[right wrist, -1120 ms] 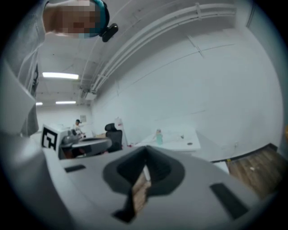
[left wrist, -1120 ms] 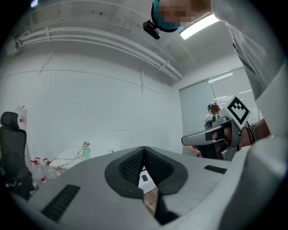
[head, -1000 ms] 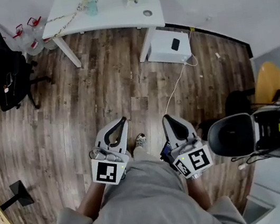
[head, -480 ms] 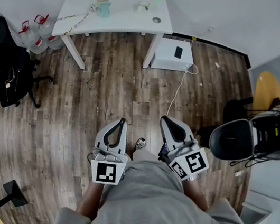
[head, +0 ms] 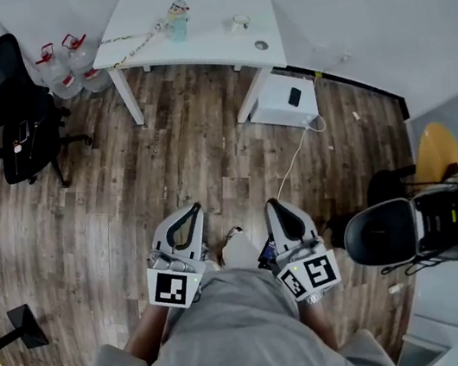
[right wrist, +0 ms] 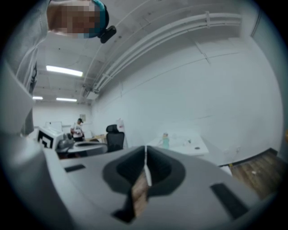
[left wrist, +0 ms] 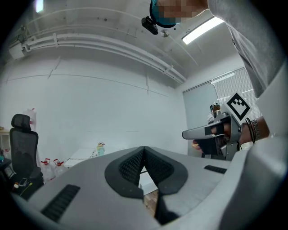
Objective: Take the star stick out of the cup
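Approach step: the grey left gripper (head: 193,209) and grey right gripper (head: 271,205), jaws together on nothing, are well apart from the pale green cup (head: 177,22) on the white surface (head: 208,39). The star stick is too small to make out. Next I judge: close in, then open the jaws.

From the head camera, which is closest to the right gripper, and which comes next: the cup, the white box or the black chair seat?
1. The black chair seat, just to the right of the right gripper.
2. The white box, on the floor ahead, beside the table leg.
3. The cup, up on the white table, farthest away.
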A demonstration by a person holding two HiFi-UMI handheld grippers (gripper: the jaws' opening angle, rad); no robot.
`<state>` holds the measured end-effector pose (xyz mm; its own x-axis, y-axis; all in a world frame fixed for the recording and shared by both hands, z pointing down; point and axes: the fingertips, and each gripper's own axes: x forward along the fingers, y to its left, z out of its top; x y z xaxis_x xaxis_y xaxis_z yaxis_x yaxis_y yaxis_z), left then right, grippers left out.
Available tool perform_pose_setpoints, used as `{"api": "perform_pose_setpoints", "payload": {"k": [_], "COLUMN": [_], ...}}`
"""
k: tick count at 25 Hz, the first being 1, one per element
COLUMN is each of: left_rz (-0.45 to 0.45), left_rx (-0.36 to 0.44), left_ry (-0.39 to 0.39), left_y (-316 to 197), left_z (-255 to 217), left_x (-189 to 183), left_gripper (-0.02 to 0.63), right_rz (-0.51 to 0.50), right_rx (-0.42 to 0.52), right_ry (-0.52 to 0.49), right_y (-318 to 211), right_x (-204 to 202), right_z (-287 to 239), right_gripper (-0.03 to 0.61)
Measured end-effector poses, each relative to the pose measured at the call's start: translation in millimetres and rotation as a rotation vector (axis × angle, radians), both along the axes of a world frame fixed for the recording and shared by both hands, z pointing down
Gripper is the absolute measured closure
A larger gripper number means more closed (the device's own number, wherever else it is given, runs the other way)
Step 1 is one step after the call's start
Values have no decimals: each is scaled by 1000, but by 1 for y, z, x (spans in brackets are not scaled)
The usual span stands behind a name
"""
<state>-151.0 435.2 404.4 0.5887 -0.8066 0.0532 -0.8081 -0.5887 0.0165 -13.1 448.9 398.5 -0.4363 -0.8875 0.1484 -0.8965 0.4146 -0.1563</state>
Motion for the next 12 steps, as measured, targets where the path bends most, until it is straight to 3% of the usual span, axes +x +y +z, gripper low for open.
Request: {"api": "perform_pose_setpoints", "payload": {"k": [12], "left_rz": [4], "left_rx": [-7], "left_ry": [0], "left_y": [-32], "left_z": [-2], "left_x": [4], "left_gripper": [583], "right_rz": [32], "right_rx": [-10], "right_ry": [-42], "right_y": [-36], "right_x": [14], "right_z": [3], "right_gripper": [541]}}
